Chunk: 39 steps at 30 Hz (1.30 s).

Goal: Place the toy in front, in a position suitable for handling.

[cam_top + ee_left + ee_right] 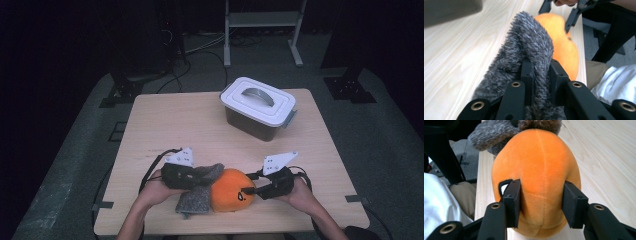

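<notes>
Looking down from the high view, the orange plush (231,191) lies near the bench (165,125) front edge, long axis across, between left claw (192,175) and right claw (252,189).

Left gripper view: clamped on the grey fur (524,57); it may tear.

Right gripper view: clamped on the plush end; slippage possible.

One plush toy (227,191), one lidded box (258,107), two claws.

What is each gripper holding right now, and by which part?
Left gripper pinches the grey furry part of the plush toy. Right gripper clamps the toy's orange body across its near end.
</notes>
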Tool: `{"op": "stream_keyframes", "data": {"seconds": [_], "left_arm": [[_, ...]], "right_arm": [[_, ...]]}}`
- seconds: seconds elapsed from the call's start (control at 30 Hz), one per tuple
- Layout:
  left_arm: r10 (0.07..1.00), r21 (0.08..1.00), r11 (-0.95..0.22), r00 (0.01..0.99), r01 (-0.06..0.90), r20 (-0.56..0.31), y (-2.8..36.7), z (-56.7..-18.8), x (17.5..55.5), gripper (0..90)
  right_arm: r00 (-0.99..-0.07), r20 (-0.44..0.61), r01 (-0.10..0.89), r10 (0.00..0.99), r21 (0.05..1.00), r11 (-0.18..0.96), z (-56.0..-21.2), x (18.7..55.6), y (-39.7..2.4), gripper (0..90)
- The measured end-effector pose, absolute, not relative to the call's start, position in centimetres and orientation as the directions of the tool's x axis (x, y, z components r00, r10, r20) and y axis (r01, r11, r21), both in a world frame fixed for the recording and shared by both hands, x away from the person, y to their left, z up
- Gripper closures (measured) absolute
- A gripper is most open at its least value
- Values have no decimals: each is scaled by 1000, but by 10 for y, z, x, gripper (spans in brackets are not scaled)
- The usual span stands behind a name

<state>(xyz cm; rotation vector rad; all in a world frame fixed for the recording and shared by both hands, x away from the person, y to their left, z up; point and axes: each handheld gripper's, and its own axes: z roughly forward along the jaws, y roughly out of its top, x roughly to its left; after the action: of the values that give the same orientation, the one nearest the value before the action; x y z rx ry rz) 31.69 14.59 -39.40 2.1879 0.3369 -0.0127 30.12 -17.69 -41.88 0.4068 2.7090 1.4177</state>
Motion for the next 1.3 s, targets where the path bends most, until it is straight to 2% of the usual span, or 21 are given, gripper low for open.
{"op": "stream_keyframes", "data": {"seconds": [0.1,0.27,0.33,0.4,0.43,0.57,0.67,0.77,0.93,1.17,1.3], "left_arm": [[227,797,-546,962,257,-155,150,-396,319,766],[173,821,-524,972,226,-157,135,-390,313,766],[147,821,-527,975,221,-168,128,-392,310,767],[135,822,-523,974,225,-181,124,-394,308,767],[119,822,-523,974,226,-192,123,-394,308,767],[105,818,-526,973,231,-207,126,-395,310,766],[133,814,-529,971,240,-200,136,-393,313,766],[179,797,-549,967,252,-183,147,-394,316,765],[192,779,-572,965,256,-177,147,-398,317,766],[125,837,-511,981,195,-152,131,-380,307,767],[122,813,-561,987,157,-107,120,-379,303,767]], "right_arm": [[-966,53,188,254,816,547,-418,300,-175,527],[-971,-6,132,238,818,560,-414,297,-171,527],[-974,-4,129,226,811,571,-412,297,-171,487],[-973,31,161,227,800,578,-411,299,-172,375],[-971,56,181,231,801,570,-411,301,-173,372],[-971,49,178,234,800,572,-415,301,-174,462],[-975,18,146,220,800,581,-416,300,-176,522],[-975,25,151,219,800,581,-417,300,-179,526],[-974,18,148,226,804,576,-417,300,-178,525],[-974,-12,123,227,812,571,-413,296,-171,526],[-976,-44,92,213,804,588,-412,292,-164,525]]}}
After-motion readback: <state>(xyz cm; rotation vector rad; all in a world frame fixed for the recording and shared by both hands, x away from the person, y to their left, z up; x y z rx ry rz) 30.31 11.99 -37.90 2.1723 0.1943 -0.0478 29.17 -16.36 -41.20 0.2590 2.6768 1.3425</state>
